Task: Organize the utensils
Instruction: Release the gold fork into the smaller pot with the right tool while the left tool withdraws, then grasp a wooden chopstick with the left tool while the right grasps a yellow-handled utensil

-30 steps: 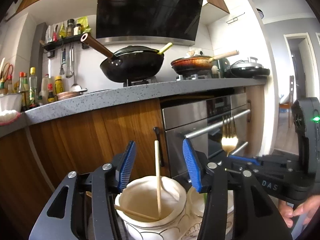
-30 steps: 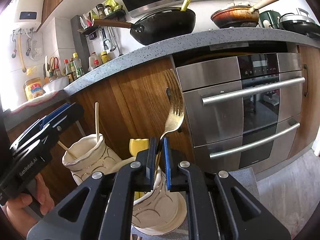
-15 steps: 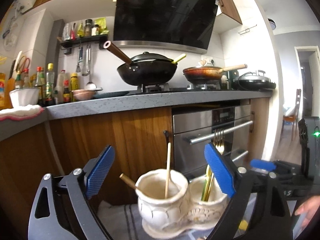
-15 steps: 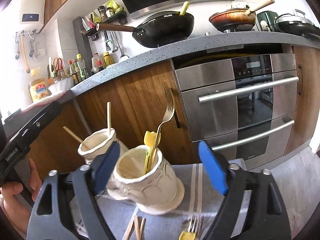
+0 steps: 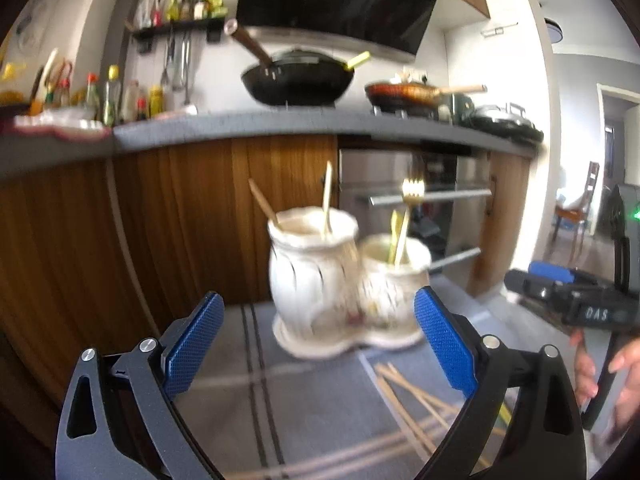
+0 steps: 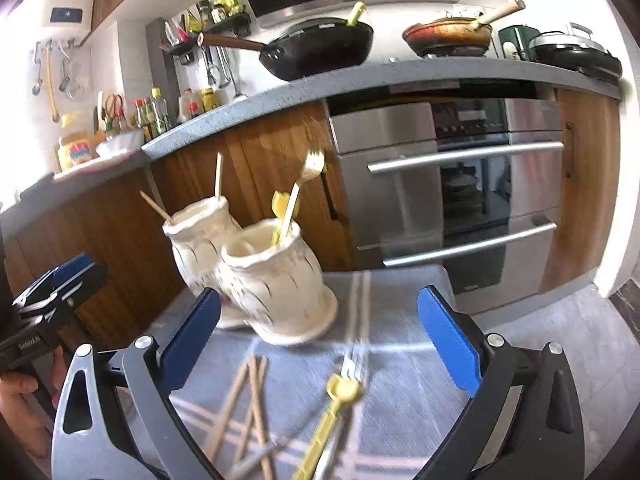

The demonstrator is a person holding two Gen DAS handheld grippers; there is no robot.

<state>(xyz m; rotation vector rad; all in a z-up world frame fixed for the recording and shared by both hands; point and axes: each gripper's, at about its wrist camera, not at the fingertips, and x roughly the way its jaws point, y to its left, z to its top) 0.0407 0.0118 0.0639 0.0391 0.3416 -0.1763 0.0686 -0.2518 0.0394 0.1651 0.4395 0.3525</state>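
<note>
A cream twin-pot holder (image 5: pixel 308 268) stands on a grey striped cloth (image 5: pixel 240 400). Two chopsticks (image 5: pixel 327 196) lean in its taller pot. A gold fork (image 5: pixel 412 192) and a yellow-handled piece (image 5: pixel 394 220) stand in the lower pot (image 6: pixel 272 280). My left gripper (image 5: pixel 318 300) hangs short of the holder, its jaws opening with nothing between them. The jaws of my right gripper (image 6: pixel 322 300) are opening too, empty, just before the holder. Loose chopsticks (image 6: pixel 256 400) and a yellow-handled utensil (image 6: pixel 332 420) lie on the cloth below it.
Behind the holder are wooden cabinet doors (image 5: pixel 180 220) and a steel oven (image 6: pixel 460 200) under a grey counter (image 6: pixel 360 76). A black wok (image 6: pixel 320 48), a frying pan (image 6: pixel 448 36) and bottles (image 6: pixel 156 112) stand on it. A hand (image 5: pixel 600 368) holds the right gripper.
The right gripper let go of the fork, which now stands in the lower pot. Both grippers opened wide and drew back from the holder, bringing the cloth and loose utensils into view.
</note>
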